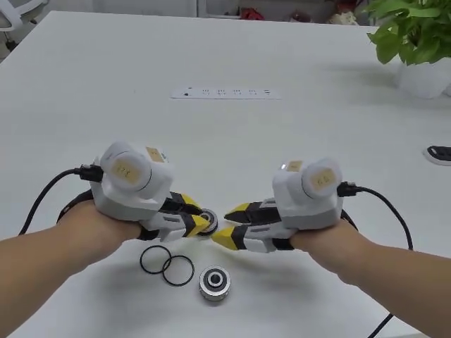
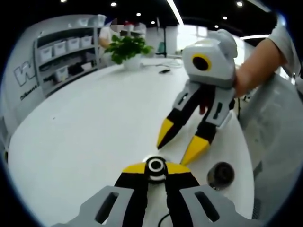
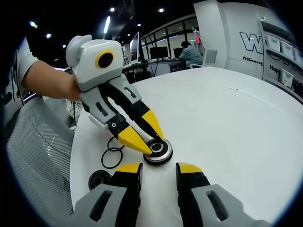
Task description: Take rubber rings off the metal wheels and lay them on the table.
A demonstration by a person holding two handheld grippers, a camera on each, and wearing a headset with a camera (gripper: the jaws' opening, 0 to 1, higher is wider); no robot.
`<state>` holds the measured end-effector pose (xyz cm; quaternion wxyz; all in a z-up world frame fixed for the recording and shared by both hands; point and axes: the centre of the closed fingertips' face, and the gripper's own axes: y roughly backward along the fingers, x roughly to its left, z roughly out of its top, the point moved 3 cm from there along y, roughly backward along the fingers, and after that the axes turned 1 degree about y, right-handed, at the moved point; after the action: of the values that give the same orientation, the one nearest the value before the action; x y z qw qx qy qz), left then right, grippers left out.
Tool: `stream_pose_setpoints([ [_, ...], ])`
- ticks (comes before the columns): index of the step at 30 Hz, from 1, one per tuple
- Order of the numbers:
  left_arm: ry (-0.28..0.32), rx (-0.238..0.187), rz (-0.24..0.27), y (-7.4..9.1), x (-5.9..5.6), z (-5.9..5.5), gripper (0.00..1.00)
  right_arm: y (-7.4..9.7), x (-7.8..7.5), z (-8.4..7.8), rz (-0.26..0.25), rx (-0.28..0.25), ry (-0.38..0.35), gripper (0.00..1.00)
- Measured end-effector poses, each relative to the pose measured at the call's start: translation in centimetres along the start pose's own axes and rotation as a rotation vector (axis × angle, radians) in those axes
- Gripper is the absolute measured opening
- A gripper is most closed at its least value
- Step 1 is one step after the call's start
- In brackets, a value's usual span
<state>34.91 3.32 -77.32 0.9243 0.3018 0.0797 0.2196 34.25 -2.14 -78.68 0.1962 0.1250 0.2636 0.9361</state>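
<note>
Two rubber rings (image 1: 167, 264) already lie flat on the white tabletop (image 1: 232, 141), overlapping each other at the near edge, just left of a metal wheel (image 1: 214, 282) that sits loose on its side. The right gripper view shows the same rings (image 3: 111, 156) as thin black loops beside that loose wheel (image 3: 99, 179).

A second metal wheel (image 1: 209, 225) is a little farther away, between the two tools. It is clamped in the yellow tips of the left tool (image 1: 199, 222), whose jaws are closed on its rim. In the left gripper view this held wheel (image 2: 155, 166) faces the camera, with a dark outer band around a bright hub. The right gripper view shows it (image 3: 158, 150) low over the tabletop, though whether it touches cannot be told.

The right tool (image 1: 222, 227) points at the held wheel from the right with its jaws spread apart, gripping nothing; its tips are near the wheel but not touching. From the left tool's camera, the right tool (image 2: 187, 142) hangs above the tabletop with both yellow tips parted.

Each tool is held in a bare hand, and a black cable (image 1: 42, 197) trails from the left one. Farther off, a flat socket strip (image 1: 225, 93) is set into the tabletop, and a potted plant (image 1: 409, 32) stands at the far right corner.
</note>
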Motion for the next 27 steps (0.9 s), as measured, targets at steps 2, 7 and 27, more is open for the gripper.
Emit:
stream_pose_setpoints([
  [2,0.001,-0.002,0.002,0.0,0.0,0.0,0.14,-0.1,0.1,0.1,0.001,-0.001,-0.001,0.25],
  [7,0.001,-0.003,0.005,-0.1,0.0,-0.1,0.14,-0.5,0.3,0.3,0.006,-0.003,0.002,0.25],
  [27,0.004,-0.009,0.011,-0.2,-0.1,0.0,0.14,-1.1,0.1,0.3,-0.01,0.003,0.013,0.21],
])
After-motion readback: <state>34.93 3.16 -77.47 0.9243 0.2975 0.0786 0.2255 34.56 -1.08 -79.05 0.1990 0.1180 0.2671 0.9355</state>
